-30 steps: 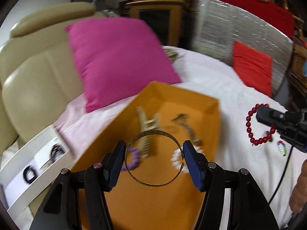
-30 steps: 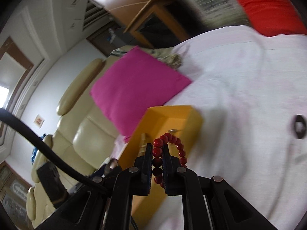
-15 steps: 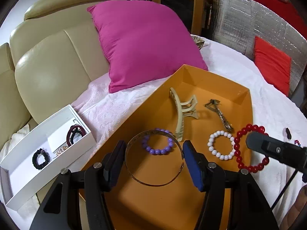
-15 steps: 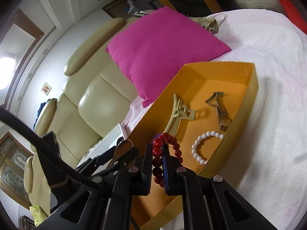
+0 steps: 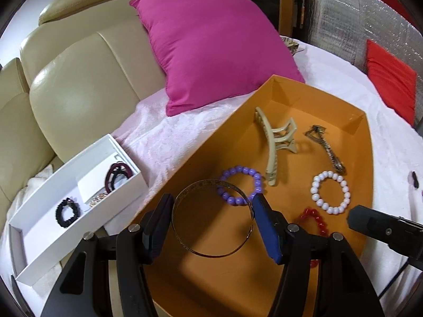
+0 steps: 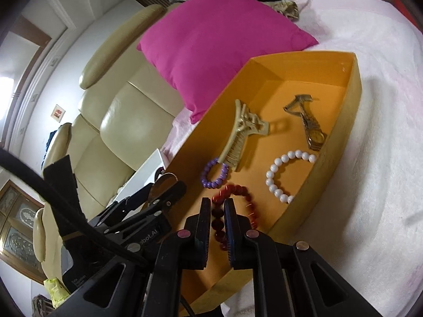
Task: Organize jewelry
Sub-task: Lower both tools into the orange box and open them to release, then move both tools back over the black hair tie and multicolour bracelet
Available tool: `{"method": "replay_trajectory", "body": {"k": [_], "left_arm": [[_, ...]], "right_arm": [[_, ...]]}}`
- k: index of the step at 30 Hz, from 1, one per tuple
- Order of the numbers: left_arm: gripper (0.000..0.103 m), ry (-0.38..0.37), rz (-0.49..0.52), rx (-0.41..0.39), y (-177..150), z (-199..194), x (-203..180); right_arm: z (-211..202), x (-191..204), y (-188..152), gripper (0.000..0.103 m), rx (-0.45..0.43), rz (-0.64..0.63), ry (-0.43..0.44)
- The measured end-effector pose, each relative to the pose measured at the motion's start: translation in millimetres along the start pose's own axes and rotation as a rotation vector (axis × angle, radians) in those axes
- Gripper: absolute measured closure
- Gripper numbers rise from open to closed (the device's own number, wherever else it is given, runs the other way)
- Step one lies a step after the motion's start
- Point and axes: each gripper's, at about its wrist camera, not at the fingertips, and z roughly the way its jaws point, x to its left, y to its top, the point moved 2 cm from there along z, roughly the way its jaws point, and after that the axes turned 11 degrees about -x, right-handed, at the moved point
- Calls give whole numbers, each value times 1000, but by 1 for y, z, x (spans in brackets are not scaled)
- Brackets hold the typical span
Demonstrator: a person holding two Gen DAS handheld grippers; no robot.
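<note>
Both tongs hang over the orange tray (image 5: 312, 100) to drop jewelry: left tongs (image 5: 212, 218) clamp the metal bangle (image 5: 211, 253) wide at six o'clock, right tongs (image 6: 217, 212), jaws just easing apart, pinch the red bead bracelet (image 6: 238, 191) at four o'clock.

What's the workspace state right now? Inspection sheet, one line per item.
Surface: white cloth under an orange tray.
Job's things: in the tray a claw clip, watch, purple beads, white beads; white box with hair ties beside the tray.
Clutter: small dark item on the cloth.
Grippers: left tongs shut on a metal bangle; right tongs shut on red beads over the tray, jaws just easing open.
Cables: black cable near the right tongs.
Surroundings: pink pillow, cream sofa, red cushion.
</note>
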Motion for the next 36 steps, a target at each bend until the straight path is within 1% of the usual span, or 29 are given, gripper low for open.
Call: {"method": "replay_trajectory", "body": {"k": [3, 7, 10, 13, 17, 22, 27, 36], "left_arm": [[40, 20, 8, -5, 1, 1, 1], [40, 34, 17, -42, 5, -5, -1], [39, 30, 35, -74, 8, -11, -9], [35, 32, 70, -108, 10, -19, -21], [35, 24, 103, -143, 13, -27, -38], [35, 8, 142, -161, 14, -34, -59], [35, -3, 168, -170, 13, -36, -78], [32, -33, 227, -189, 11, -43, -121]], "right_arm": [[0, -2, 1, 90, 22, 18, 3], [-11, -7, 7, 90, -13, 25, -6], [-22, -11, 14, 90, -42, 32, -19], [-35, -20, 19, 90, -72, 55, -26], [-50, -29, 26, 90, -105, 76, -37], [-73, -42, 31, 90, -143, 100, -51], [-90, -57, 31, 90, -163, 115, -71], [-116, -86, 28, 90, -170, 136, -130]]}}
